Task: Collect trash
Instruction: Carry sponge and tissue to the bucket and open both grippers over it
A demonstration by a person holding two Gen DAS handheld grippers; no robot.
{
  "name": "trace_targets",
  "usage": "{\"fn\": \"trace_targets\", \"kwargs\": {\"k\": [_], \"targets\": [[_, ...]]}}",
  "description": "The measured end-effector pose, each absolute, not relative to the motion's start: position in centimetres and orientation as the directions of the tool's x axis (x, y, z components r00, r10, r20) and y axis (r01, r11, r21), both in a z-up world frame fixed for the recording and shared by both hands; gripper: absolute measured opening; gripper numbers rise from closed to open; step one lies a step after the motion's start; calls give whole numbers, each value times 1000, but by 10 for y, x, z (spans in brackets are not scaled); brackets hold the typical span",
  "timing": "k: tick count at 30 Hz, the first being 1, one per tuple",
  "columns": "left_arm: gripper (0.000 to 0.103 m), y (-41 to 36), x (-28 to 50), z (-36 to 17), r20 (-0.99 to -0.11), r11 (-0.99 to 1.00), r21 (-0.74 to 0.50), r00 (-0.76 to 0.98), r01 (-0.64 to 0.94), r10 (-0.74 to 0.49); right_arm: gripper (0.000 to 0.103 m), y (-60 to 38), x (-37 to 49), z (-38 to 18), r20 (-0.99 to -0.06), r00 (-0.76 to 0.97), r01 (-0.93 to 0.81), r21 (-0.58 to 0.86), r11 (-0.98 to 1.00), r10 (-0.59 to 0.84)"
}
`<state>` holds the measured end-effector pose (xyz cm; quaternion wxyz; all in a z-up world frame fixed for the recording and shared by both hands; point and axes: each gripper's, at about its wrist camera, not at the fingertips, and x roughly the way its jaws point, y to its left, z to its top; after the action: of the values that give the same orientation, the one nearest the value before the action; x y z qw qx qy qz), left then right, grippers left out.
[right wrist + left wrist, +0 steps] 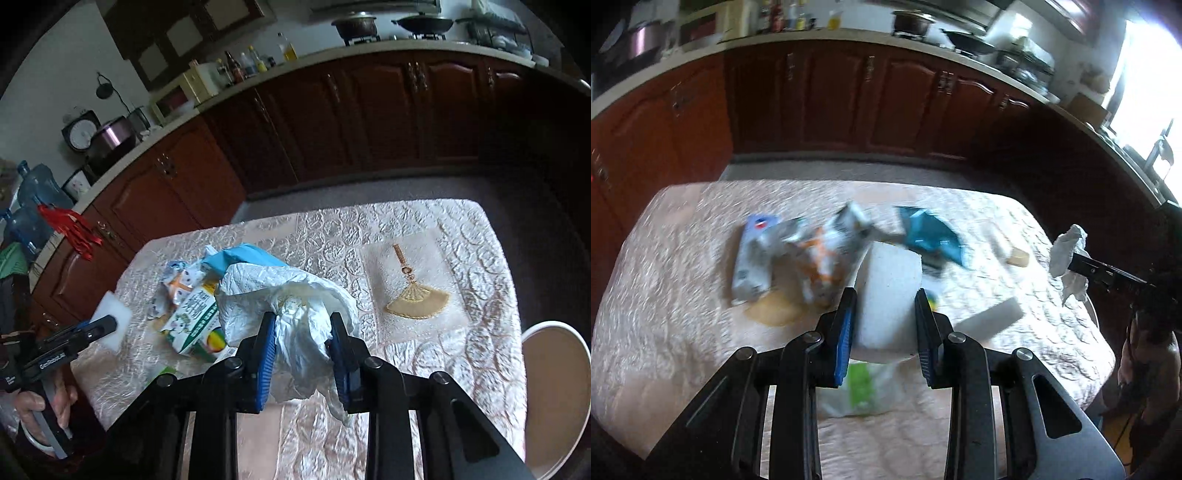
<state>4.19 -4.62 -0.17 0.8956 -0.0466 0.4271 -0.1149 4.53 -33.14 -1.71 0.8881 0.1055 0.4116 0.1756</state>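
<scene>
Left wrist view: the left gripper [885, 304] is closed on a white foam block [888, 295], its blue pads pressed against the block's two sides. The block is raised above the table [665, 295]. Ahead and to the left of the fingers lies a blurred heap of wrappers [798, 254]; ahead and slightly right, a teal packet [929, 234]. Under the gripper, close to the camera, lies a clear bag with green print [860, 387]. Just right of the fingers lies a grey strip [991, 319]. Far right, off the table's edge, the right gripper [1075, 260] holds a crumpled tissue [1067, 254].

Right wrist view: the right gripper [303, 332] is clamped on the tissue [291, 299], which bulges above the pads and hangs below them. Behind the tissue to the left lie a green-printed carton [195, 321], the wrappers [177, 284] and the teal packet [243, 258]. Far left, the left gripper [107, 325] holds the foam block [110, 321]. Ahead right, a fan emblem [417, 299] is stitched on the cloth. To the right, beside the table [480, 354], stands a white-rimmed bin [554, 398].
</scene>
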Motion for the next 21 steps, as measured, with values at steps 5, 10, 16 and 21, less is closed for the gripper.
{"fn": "trace_targets", "kwargs": {"k": [5, 10, 16, 21], "targets": [[28, -90, 43, 11, -737, 955, -170, 612, 244, -287, 27, -343, 26, -4, -682, 628, -207, 316, 926, 373], [28, -134, 46, 22, -729, 936, -154, 603, 315, -323, 27, -368, 11, 3, -678, 658, -157, 302, 940, 327], [28, -185, 48, 27, -724, 905, -153, 579, 397, -376, 27, -409, -12, 10, -678, 687, -77, 290, 954, 262], [27, -235, 49, 28, -723, 869, -158, 544, 469, -426, 27, -444, -27, 12, -678, 707, 0, 281, 960, 199]]}}
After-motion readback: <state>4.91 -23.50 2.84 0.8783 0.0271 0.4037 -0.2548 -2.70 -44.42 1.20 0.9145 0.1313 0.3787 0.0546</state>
